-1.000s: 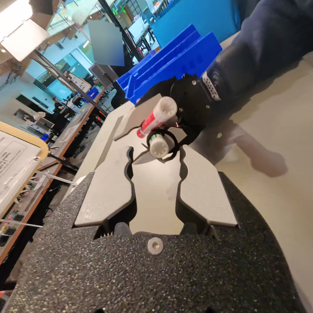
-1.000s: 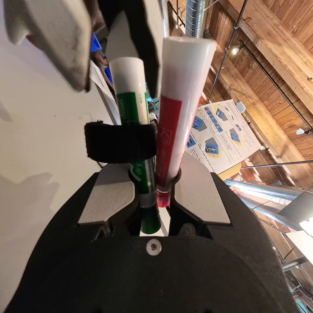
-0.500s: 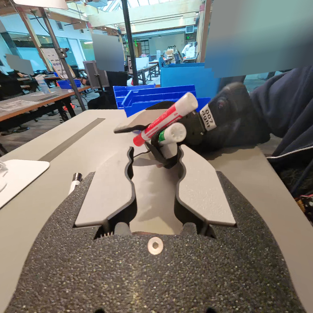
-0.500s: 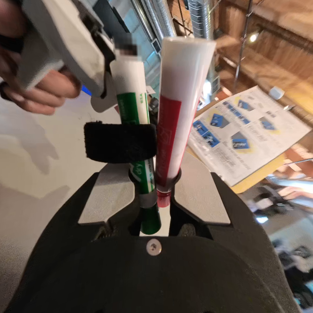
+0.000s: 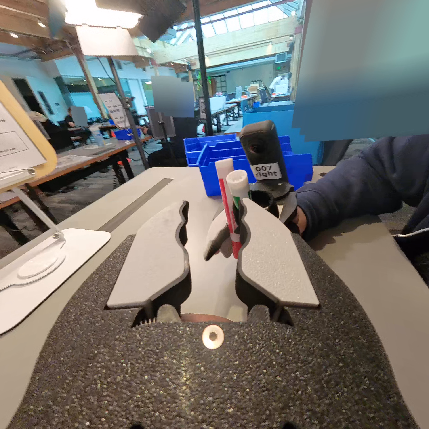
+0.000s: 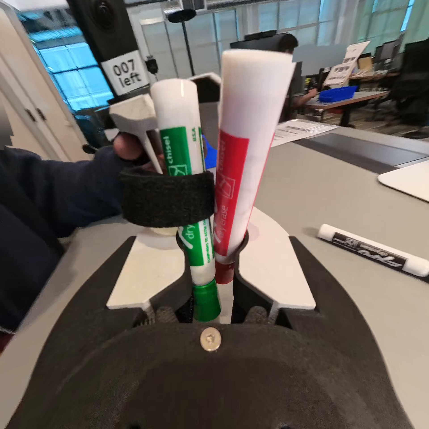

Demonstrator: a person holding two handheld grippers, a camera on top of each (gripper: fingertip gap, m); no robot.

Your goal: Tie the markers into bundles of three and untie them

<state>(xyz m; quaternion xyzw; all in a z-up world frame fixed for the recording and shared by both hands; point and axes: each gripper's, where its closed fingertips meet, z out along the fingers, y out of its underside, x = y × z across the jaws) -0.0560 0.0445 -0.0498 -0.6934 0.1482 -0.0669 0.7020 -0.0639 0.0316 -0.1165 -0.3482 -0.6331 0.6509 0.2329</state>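
Observation:
My right gripper [image 6: 212,232] is shut on a green marker [image 6: 178,144] and a red marker [image 6: 246,144], both held upright with their caps down between the jaws. A black fabric strap [image 6: 167,199] is looped around the green marker; the red marker stands beside the loop. A black marker [image 6: 371,250] lies on the table to the right. My left gripper [image 5: 214,204] is open and empty, its right finger just in front of the green marker [image 5: 238,185] and red marker [image 5: 226,204]. It shows in the right wrist view [image 6: 132,116] behind the markers.
Blue bins [image 5: 209,162] stand at the far edge of the grey table [image 5: 348,267]. A white stand base [image 5: 46,267] with a clipboard sign [image 5: 18,144] sits at the left. A dark sleeve [image 5: 359,181] reaches in from the right. Left tips to right tips: about 7 centimeters.
Both views have swung level. The right gripper has turned the two markers from tilted to upright, still gripping them. The left gripper stays open, close in front of them.

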